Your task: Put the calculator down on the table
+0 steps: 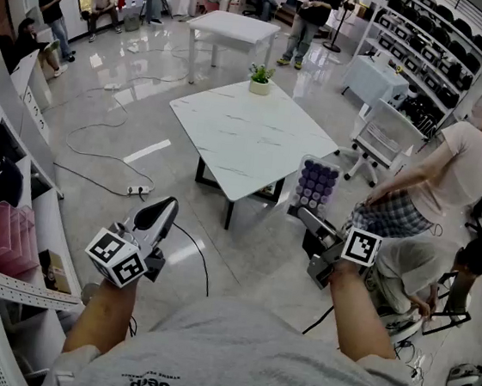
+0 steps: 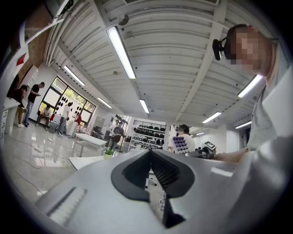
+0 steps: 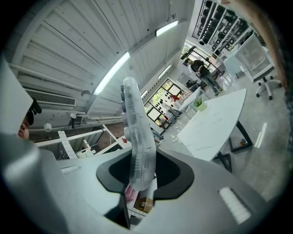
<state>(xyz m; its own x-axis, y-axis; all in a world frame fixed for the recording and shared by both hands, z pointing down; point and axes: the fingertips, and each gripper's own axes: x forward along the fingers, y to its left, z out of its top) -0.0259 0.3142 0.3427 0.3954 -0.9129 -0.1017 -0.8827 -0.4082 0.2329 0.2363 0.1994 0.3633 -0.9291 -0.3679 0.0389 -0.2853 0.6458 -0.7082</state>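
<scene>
Head view: high up, tipped steeply down and forward over the floor (image 1: 242, 257) toward the white table (image 1: 252, 137). Left gripper view and right gripper view: tight behind their own jaws, aimed about level across the room, ceiling (image 2: 174, 55) filling much of each. All three share that table.

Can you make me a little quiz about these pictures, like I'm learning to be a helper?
1. What does the right tool hold?
A) a cup
B) the calculator
C) nothing

2. Fill in the missing word: a small potted ____ stands at the far corner of the white table.

3. True or false: the calculator already lies on the white table.

Key
1. B. The tool is shut on the calculator.
2. plant
3. False. The calculator is held up in the right tool, away from the table.
</scene>
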